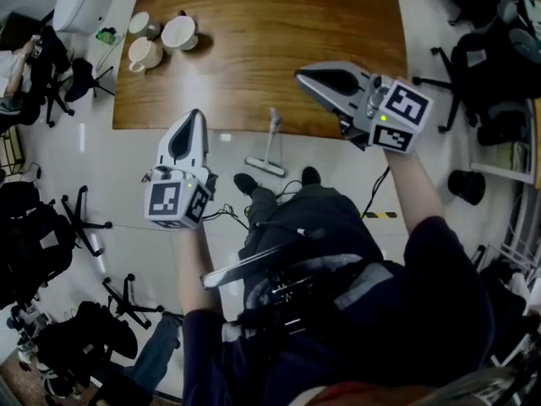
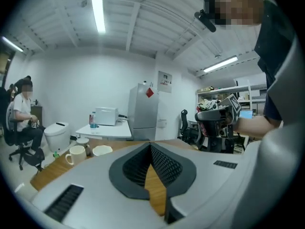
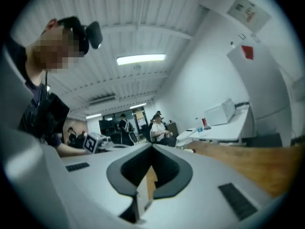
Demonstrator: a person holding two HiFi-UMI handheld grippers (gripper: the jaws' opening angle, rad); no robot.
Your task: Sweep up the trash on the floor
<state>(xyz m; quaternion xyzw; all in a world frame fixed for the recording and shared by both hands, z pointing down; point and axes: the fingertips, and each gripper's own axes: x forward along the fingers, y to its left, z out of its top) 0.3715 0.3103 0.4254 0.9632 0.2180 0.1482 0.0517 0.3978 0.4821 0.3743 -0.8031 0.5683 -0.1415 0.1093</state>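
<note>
A white long-handled broom point(image 1: 269, 149) rests on the floor at the near edge of the wooden table point(image 1: 270, 41), between my two grippers in the head view. My left gripper point(image 1: 197, 116) is held up over the table's near edge; its jaws are shut with nothing between them point(image 2: 150, 146). My right gripper point(image 1: 301, 75) hangs over the table's right part, also shut and empty point(image 3: 152, 148). Each gripper shows in the other's view: the right gripper point(image 2: 217, 122) and the left gripper's marker cube point(image 3: 90, 142). I can make out no trash on the floor.
Two mugs point(image 1: 144, 54) point(image 1: 141, 24) and a white bowl point(image 1: 179, 33) stand on the table's far left. Office chairs point(image 1: 83, 219) crowd the left floor and more chairs point(image 1: 478, 62) the right. A black cable point(image 1: 226, 214) runs by my feet. A person point(image 2: 23, 109) sits at the far left.
</note>
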